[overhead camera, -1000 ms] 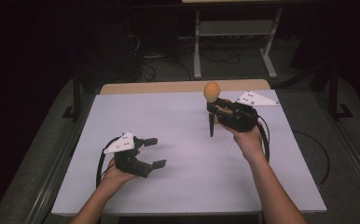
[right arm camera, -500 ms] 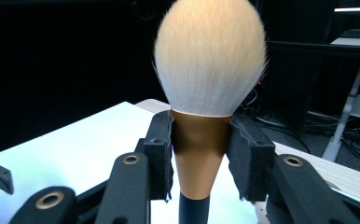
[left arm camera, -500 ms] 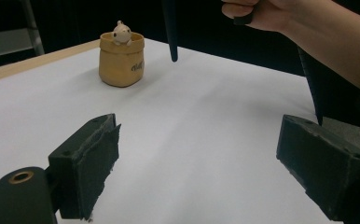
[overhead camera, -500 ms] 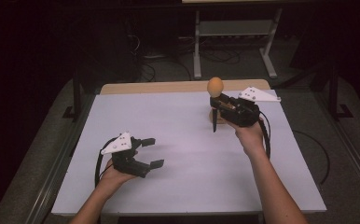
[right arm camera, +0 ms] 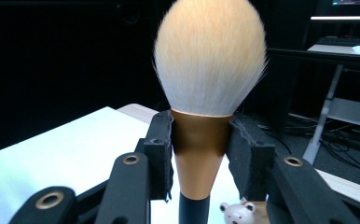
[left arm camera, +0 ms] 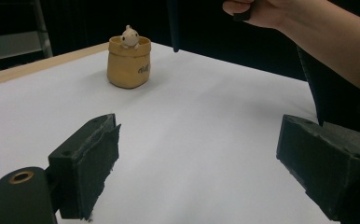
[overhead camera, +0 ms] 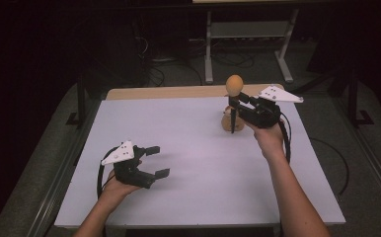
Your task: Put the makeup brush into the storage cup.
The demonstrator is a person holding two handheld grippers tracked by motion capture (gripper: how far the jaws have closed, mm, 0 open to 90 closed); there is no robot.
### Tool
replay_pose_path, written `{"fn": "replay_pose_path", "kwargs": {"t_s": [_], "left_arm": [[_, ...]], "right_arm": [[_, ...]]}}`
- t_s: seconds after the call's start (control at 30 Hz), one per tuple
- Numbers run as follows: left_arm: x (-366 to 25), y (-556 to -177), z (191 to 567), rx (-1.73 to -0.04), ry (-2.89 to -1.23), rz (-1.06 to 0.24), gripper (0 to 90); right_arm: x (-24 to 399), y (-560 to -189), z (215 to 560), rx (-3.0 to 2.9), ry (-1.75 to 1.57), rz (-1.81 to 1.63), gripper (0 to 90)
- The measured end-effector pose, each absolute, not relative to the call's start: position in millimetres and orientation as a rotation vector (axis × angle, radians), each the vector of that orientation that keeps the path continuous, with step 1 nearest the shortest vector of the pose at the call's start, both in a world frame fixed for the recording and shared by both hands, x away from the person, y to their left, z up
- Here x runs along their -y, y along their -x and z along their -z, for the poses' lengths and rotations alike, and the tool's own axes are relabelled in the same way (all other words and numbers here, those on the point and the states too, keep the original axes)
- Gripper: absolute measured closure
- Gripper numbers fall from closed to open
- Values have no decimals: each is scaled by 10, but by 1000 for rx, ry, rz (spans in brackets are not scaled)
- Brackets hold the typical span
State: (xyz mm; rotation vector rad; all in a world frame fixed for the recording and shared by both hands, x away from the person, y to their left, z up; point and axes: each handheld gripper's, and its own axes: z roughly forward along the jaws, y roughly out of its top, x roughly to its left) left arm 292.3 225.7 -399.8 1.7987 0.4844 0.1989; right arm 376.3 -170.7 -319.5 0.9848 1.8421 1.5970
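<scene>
Right gripper view showed the right gripper (right arm camera: 200,144) clamped on the brush (right arm camera: 208,60) at its gold ferrule, bristles up, handle hanging down. From the high view, the brush (overhead camera: 234,86) hung just above the cup (overhead camera: 226,121) on the table (overhead camera: 188,143). A good insertion probably called for keeping the handle vertical, centring its tip over the cup's mouth, then lowering slowly. The left gripper (overhead camera: 151,160) rested open and empty, well apart.

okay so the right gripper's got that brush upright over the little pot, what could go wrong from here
The right gripper clamps the brush on its tapered gold collar, so it might slip or tilt. The handle tip hangs beside the pot, whose mouth partly holds a small bear figure; lowering could hit the rim or figure and tip the pot.
</scene>
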Motion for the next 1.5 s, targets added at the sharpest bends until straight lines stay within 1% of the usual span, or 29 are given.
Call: {"fn": "replay_pose_path", "kwargs": {"t_s": [0.4, 0.97, 1.2, 1.5], "left_arm": [[-2381, -2832, 3993, -495, -1786, -219, 124], [-2570, -2678, 4051, -573, -1758, -228, 125], [-2598, -2681, 4080, -554, -1772, -249, 125], [-2627, -2673, 4099, -577, -1765, -233, 125]], "right_arm": [[1734, -3857, 3114, -1815, -989, -1554, 615], [1797, -4024, 3121, -1758, -1027, -1530, 615], [1783, -4088, 3158, -1734, -1045, -1539, 615], [1795, -4182, 3181, -1696, -1064, -1516, 615]]}}
